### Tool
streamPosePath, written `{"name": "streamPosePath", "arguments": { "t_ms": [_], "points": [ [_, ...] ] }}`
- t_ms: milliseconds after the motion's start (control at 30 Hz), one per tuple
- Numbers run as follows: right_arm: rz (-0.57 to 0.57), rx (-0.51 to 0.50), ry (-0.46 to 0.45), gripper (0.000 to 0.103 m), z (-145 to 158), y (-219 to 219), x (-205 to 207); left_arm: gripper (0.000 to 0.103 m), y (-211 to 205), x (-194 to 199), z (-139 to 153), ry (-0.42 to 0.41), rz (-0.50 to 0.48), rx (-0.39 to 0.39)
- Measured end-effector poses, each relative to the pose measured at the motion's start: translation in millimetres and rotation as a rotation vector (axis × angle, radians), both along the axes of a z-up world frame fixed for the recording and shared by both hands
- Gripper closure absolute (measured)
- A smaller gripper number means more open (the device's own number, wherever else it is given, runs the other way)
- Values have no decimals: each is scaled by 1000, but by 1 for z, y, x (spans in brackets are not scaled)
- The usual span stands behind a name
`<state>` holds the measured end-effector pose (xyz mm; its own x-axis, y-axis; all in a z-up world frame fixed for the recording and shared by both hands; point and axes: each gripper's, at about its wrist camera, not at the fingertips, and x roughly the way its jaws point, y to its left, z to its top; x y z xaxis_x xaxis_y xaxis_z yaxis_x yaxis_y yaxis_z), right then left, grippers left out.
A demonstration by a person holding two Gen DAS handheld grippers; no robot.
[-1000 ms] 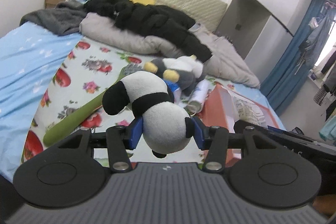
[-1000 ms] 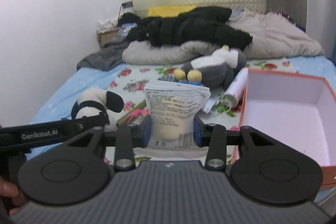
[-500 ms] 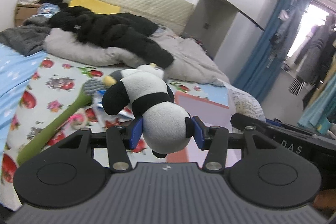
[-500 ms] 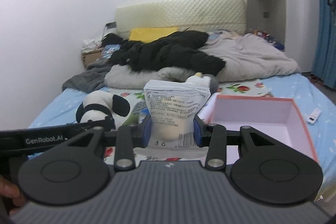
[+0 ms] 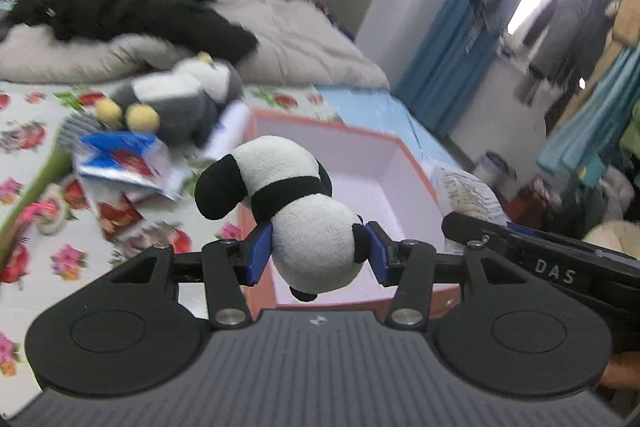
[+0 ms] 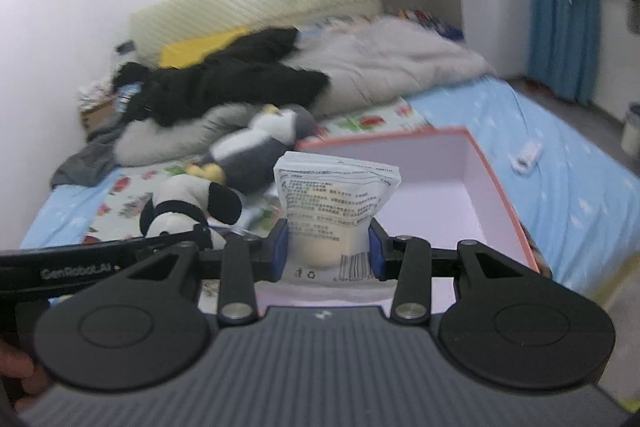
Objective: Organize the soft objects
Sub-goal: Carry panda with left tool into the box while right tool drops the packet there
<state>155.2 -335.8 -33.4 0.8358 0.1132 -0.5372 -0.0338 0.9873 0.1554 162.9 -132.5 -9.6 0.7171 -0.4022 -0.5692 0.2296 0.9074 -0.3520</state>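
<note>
My left gripper (image 5: pixel 318 253) is shut on a black-and-white plush panda (image 5: pixel 296 215), held in the air in front of the open pink box (image 5: pixel 372 163) with orange walls. My right gripper (image 6: pixel 326 255) is shut on a white printed soft pouch (image 6: pixel 336 203), held up over the near left part of the same box (image 6: pixel 472 179). In the right wrist view the panda (image 6: pixel 188 207) and the left gripper's black arm show at the left. A grey-and-white plush penguin (image 5: pixel 180 103) lies on the flowered sheet behind the box.
A blue-and-white packet (image 5: pixel 124 159), a green stick-shaped toy (image 5: pixel 32 195) and a white tube lie on the bed left of the box. Black clothes (image 5: pixel 120 3) and a grey duvet (image 5: pixel 296 39) are piled at the headboard. Blue curtains and hanging clothes stand at the right.
Both grippers have swung to the right with their loads. The pink box has come from the right edge to the middle of both views, and the penguin has slid to the left.
</note>
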Motion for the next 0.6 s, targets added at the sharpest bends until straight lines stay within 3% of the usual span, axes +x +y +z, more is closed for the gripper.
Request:
{"name": "streamPosePath", "arguments": {
  "t_ms": [267,600],
  "points": [
    [-67,40,152,60,-54,-39,54,47,-46,73,-53,148,-94,64],
    [-100,66,283,58,-114,-62,101,47,-90,159,-107,245,-167,113]
  ]
}}
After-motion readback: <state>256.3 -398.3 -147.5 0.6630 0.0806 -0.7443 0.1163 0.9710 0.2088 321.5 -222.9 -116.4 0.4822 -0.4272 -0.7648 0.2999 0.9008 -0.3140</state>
